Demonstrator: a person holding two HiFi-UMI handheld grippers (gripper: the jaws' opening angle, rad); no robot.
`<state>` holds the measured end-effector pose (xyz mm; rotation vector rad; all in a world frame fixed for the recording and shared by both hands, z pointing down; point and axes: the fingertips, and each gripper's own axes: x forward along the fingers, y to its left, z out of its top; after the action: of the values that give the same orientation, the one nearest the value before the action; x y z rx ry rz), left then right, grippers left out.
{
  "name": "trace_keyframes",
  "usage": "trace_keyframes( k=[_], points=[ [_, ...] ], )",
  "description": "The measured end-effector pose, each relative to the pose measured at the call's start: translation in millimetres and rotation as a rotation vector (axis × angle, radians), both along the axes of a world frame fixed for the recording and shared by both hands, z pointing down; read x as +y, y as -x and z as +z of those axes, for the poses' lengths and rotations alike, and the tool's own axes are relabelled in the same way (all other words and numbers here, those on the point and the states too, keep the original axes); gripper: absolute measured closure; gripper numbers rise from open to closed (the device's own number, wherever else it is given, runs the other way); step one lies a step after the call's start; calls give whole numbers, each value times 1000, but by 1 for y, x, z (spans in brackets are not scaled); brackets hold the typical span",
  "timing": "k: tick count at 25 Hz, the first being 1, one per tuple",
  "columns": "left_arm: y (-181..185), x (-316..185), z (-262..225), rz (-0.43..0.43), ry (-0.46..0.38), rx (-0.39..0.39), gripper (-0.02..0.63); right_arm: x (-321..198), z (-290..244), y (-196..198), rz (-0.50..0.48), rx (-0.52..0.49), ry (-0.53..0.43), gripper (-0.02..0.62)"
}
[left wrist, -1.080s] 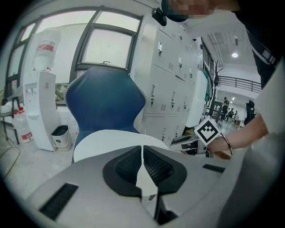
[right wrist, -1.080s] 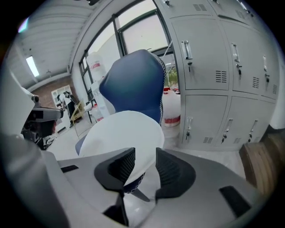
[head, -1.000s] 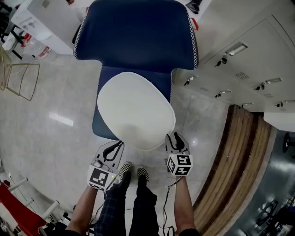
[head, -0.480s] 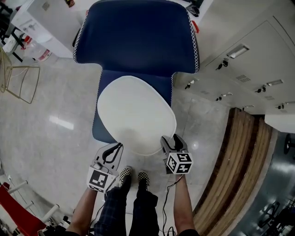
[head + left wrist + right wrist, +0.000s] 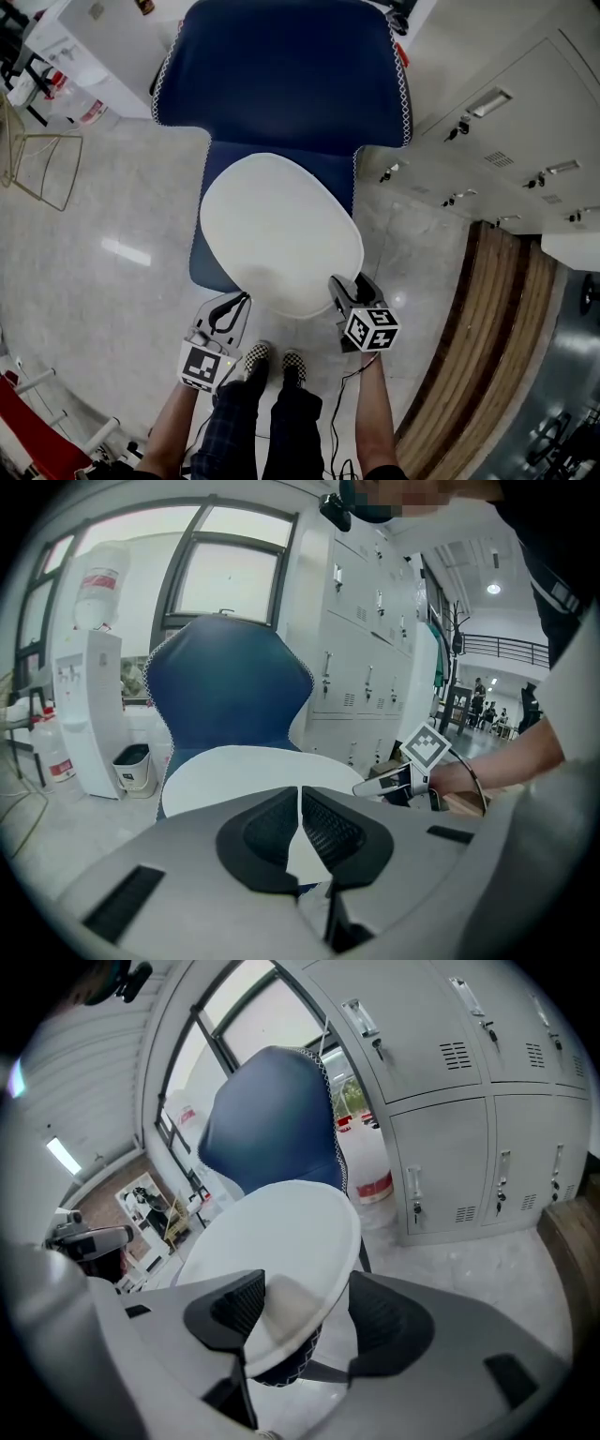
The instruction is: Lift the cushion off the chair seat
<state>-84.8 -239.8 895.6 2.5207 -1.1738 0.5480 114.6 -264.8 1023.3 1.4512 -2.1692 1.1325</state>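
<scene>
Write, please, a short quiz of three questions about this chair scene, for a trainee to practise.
1. Choose one. The cushion lies on: A the seat of the blue chair; B the floor; C a table.
2. True or false: the jaws of the left gripper stand wide apart.
3. Short answer: what shows between the jaws of the right gripper?
Key: 1 A. 2 False; they are together. 3 The cushion's front edge; these jaws have just been opening and do not press on it.
</scene>
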Motion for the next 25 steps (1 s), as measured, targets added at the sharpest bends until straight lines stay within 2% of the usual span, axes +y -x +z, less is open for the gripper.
trace_keyframes(
  k=[8, 9, 12, 16, 19, 25],
  points=[
    [7, 3, -5, -24, -24, 15, 580, 1, -6, -1, -9, 97, -30, 325],
    [8, 4, -5, -24, -21, 13, 580, 1, -8, -3, 1, 110, -35, 338],
    [10, 7, -4, -19, -6, -4, 580, 0, -12, -8, 24, 142, -49, 455],
    [11, 6, -7, -21, -12, -6, 580, -2, -18, -10, 20, 179, -64, 516],
    [13, 9, -11, -8, 19, -38, 580, -2, -23, -9, 26, 179, -70, 541],
    [15, 4, -32, -44, -42, 13, 580, -1, -43, -7, 20, 170, -90, 552]
  ],
)
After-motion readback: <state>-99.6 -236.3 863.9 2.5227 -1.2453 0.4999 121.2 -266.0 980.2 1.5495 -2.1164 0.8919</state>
